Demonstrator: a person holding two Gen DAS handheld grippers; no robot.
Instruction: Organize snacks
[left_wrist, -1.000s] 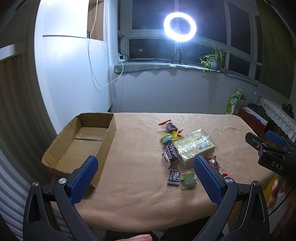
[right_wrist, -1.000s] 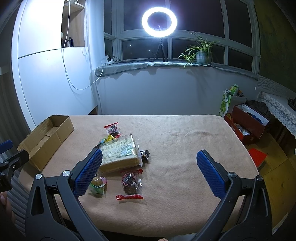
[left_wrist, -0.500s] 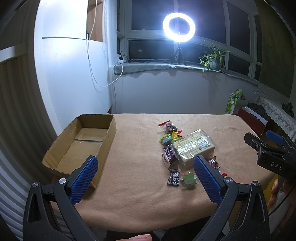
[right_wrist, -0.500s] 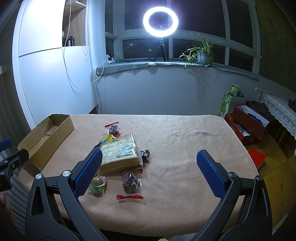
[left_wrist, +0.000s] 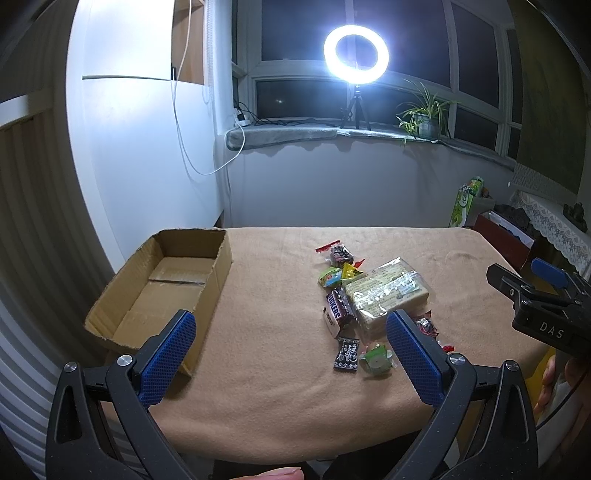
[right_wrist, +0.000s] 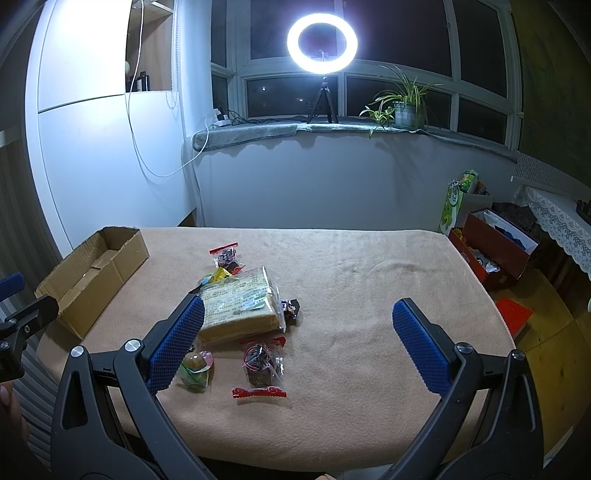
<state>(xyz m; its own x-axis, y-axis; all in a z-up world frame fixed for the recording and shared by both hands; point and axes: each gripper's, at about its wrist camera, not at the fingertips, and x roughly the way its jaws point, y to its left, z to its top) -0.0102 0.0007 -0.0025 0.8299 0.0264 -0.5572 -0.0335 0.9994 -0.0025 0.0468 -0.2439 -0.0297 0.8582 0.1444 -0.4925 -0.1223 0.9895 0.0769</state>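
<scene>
An open cardboard box (left_wrist: 166, 284) stands at the table's left end; it also shows in the right wrist view (right_wrist: 92, 273). A pile of snacks lies mid-table: a large clear-wrapped cake pack (left_wrist: 388, 291) (right_wrist: 236, 302), a Snickers bar (left_wrist: 336, 310), a black-and-white candy (left_wrist: 347, 354), a green jelly cup (left_wrist: 376, 360) (right_wrist: 195, 365), red-sealed packets (left_wrist: 338, 253) (right_wrist: 262, 363) and small bright candies (left_wrist: 332, 277). My left gripper (left_wrist: 291, 354) is open and empty above the near table edge. My right gripper (right_wrist: 297, 343) is open and empty, near the pile's front.
The table (right_wrist: 369, 295) has a tan cloth. A ring light (right_wrist: 322, 40) and a potted plant (right_wrist: 404, 107) stand on the windowsill. Boxes and a red bin (right_wrist: 495, 254) sit on the floor to the right. A white cabinet (left_wrist: 140, 155) stands at the left.
</scene>
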